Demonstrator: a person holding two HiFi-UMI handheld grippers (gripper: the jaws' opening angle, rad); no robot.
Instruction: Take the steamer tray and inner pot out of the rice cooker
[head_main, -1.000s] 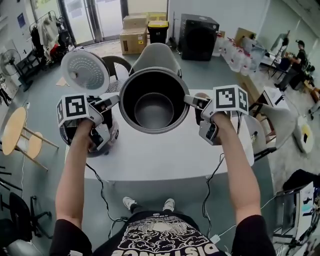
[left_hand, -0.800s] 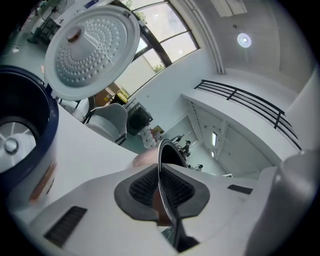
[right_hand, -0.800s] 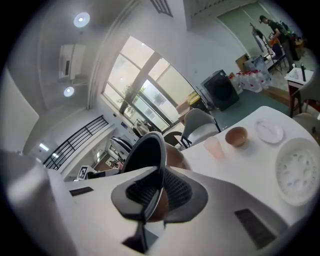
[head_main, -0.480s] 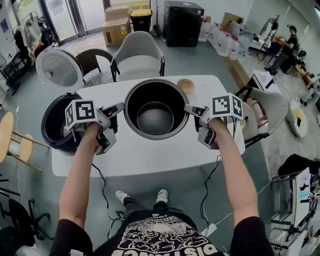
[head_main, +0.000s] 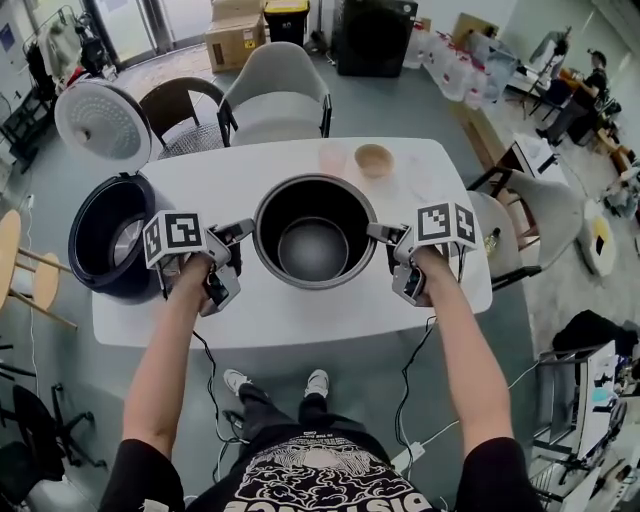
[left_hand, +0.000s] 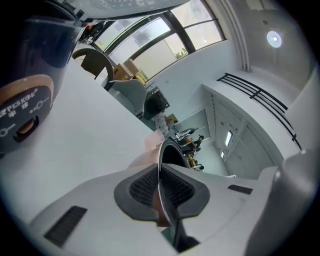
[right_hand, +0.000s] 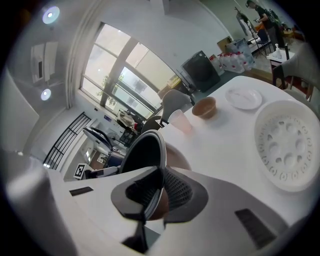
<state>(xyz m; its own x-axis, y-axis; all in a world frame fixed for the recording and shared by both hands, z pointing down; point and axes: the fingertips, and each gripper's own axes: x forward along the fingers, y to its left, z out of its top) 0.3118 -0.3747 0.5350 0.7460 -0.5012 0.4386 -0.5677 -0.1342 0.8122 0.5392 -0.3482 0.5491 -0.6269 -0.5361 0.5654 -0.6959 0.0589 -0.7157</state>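
Note:
The dark inner pot (head_main: 315, 230) hangs low over the middle of the white table (head_main: 300, 320), held by its rim from both sides. My left gripper (head_main: 243, 232) is shut on the left rim and my right gripper (head_main: 378, 233) on the right rim. In the left gripper view the thin rim (left_hand: 165, 155) runs between the ribbed pads of the left gripper (left_hand: 160, 187). The right gripper view shows the pot (right_hand: 142, 150) clamped in the right gripper (right_hand: 157, 192). The white perforated steamer tray (right_hand: 287, 145) lies on the table to the right. Whether the pot touches the table is unclear.
The dark rice cooker body (head_main: 110, 235) stands at the table's left end with its lid (head_main: 103, 122) raised. A pink cup (head_main: 333, 158) and a brown bowl (head_main: 374, 159) sit behind the pot. Chairs stand beyond the far edge. A small white dish (right_hand: 243, 98) lies near the tray.
Both grippers have come down together with the pot, from high in front of the camera to just over the table's middle. Their grip on the rim is unchanged.

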